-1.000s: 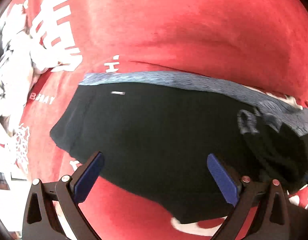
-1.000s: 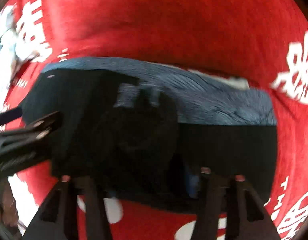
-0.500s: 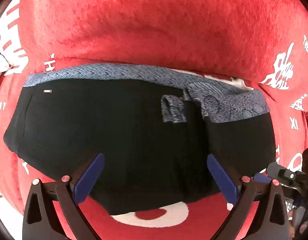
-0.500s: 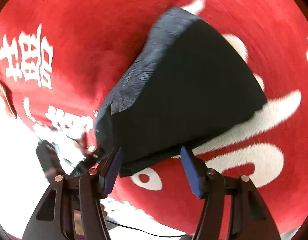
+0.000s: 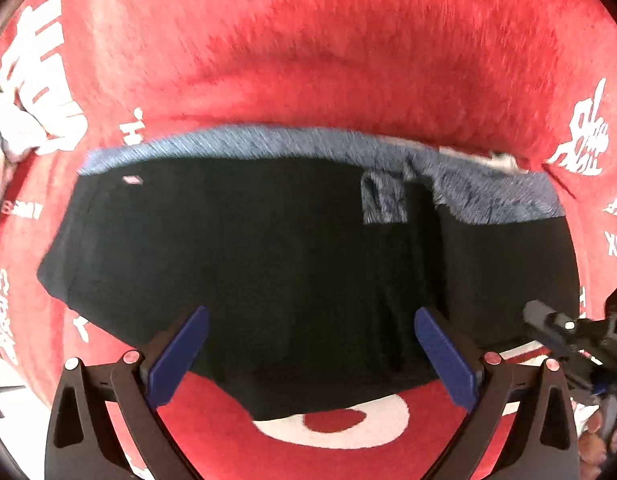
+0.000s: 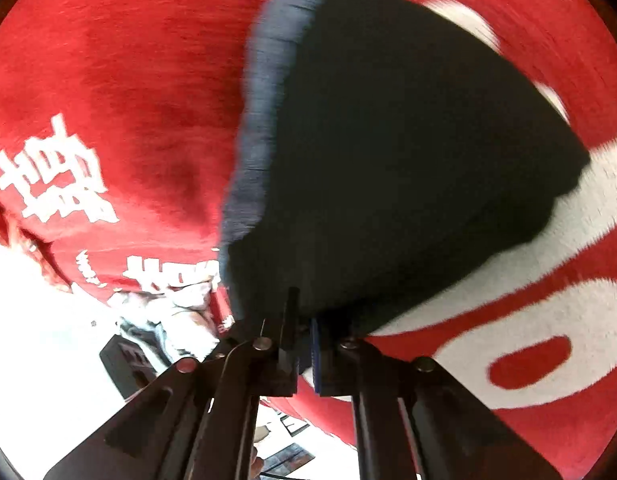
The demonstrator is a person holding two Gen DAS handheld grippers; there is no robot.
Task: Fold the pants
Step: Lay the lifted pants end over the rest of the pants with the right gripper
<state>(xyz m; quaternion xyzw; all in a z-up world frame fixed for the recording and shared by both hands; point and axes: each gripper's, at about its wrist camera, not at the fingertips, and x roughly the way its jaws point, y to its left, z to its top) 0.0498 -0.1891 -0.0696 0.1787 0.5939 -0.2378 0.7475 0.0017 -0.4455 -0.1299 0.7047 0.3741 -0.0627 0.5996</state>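
Note:
The black pants with a blue-grey patterned waistband lie folded on a red blanket. My left gripper is open and empty, its blue pads over the near edge of the pants. My right gripper is shut on the near corner of the pants. It also shows at the right edge of the left wrist view, at the pants' right end.
The red blanket carries white characters and shapes. A pile of light clothing lies at its edge, also at the far left in the left wrist view. A bright white floor lies beyond the blanket.
My right gripper has closed from open onto the corner of the pants. The left gripper has stayed open and shifted only slightly over the pants.

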